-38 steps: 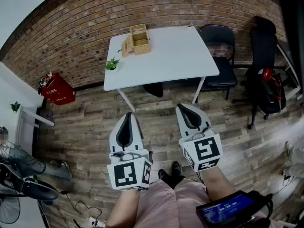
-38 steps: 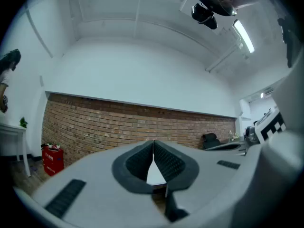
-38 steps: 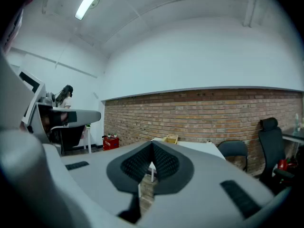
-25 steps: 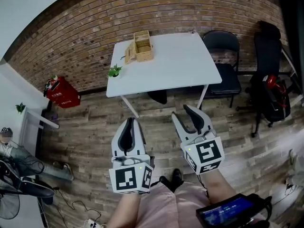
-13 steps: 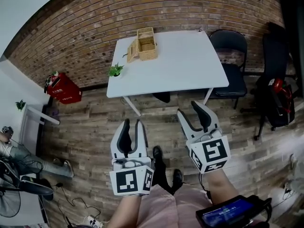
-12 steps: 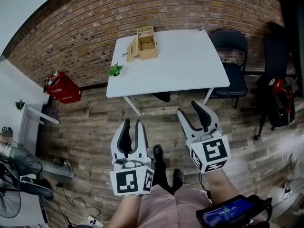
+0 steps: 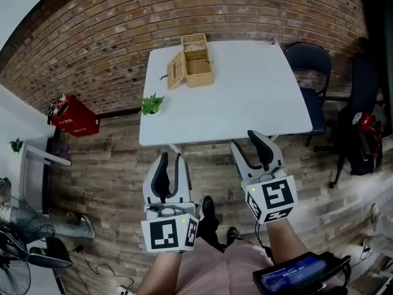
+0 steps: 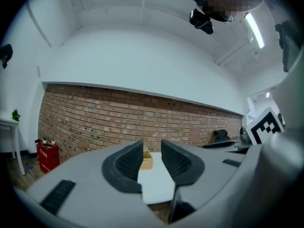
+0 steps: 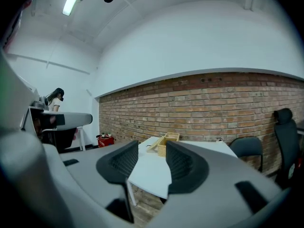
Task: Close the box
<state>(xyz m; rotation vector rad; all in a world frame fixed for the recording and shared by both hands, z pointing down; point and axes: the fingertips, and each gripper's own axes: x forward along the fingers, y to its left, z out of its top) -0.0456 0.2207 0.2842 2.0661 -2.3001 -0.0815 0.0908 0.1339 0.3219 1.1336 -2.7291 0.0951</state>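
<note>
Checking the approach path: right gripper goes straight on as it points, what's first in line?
Probably the near edge of the white table; the open wicker box sits farther along its top. Depth is unclear.

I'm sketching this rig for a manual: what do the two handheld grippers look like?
Left gripper and right gripper match: pale grey shells, black ribbed pads, a cube with black-and-white square markers at the rear, a green light on each cube. Their jaws have just been opening, with nothing between them.

I can't read any words or numbers. The cube (image 7: pixel 167 233) on my left tool (image 7: pixel 170 158) and the cube (image 7: pixel 270 198) on my right tool (image 7: pixel 244 139) carry only black-and-white square patterns. The marks on the blue screen (image 7: pixel 293 273) are too small to read.
</note>
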